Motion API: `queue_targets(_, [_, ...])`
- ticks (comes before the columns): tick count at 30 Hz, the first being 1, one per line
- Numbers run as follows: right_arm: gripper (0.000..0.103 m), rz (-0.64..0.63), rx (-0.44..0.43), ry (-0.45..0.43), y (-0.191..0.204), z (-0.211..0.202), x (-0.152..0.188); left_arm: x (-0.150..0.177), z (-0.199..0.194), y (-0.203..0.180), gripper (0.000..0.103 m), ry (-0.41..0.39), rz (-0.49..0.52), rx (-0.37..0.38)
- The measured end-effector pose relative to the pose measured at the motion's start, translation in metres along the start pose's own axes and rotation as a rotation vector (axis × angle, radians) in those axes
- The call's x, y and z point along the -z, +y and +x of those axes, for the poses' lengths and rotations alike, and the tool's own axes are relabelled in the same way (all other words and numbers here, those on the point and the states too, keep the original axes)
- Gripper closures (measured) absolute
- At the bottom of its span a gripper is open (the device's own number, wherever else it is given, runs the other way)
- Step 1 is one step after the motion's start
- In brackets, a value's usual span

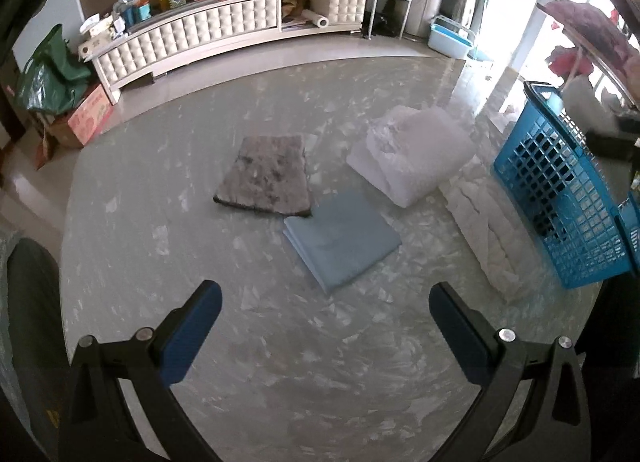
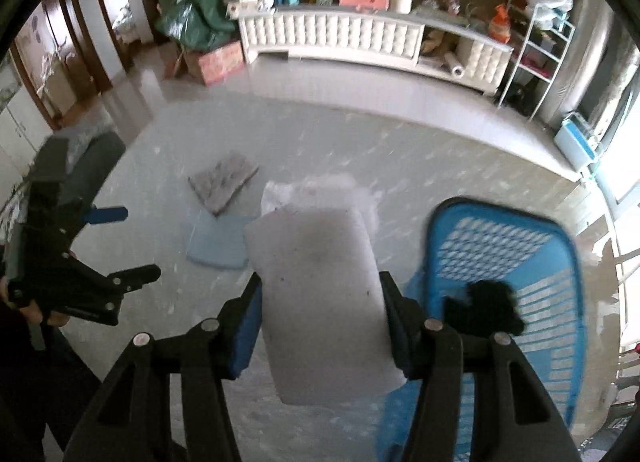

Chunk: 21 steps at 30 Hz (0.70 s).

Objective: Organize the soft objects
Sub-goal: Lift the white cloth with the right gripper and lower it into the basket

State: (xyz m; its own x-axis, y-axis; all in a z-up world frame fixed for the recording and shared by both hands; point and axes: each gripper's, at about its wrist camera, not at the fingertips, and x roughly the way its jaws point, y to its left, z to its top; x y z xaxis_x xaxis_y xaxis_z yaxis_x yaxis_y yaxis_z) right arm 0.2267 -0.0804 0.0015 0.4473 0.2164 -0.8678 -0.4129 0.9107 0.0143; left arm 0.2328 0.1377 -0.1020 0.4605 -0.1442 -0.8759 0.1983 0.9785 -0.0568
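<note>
The right wrist view is smeared by motion — the blue basket (image 2: 516, 274) shows streaked mesh, and a black item (image 2: 492, 308) inside it is too blurred to name. The held white pad (image 2: 320, 302) covers part of the white bundle (image 2: 324, 185) behind it. In the left wrist view the basket's right side is cut off at the picture's edge — its contents show only as dark patches.

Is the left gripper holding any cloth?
No, the left gripper is open with only bare table between its fingers.
</note>
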Motion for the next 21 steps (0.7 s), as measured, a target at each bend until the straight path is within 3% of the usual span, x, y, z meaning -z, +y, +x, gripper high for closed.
queue_targets(4, [0.051,0.037,0.036,-0.029,-0.023,-0.025,0.008,-0.006,0.001,-0.003,0.000,-0.002,0.043,-0.012])
queue_targets(9, [0.051,0.110,0.086,-0.013,-0.064,-0.027,0.019,-0.010,0.011,-0.014,0.000,0.007,0.125,-0.040])
queue_targets(21, [0.051,0.245,0.113,0.080,-0.093,-0.021,0.045,-0.012,0.044,-0.037,0.000,0.053,0.351,0.018])
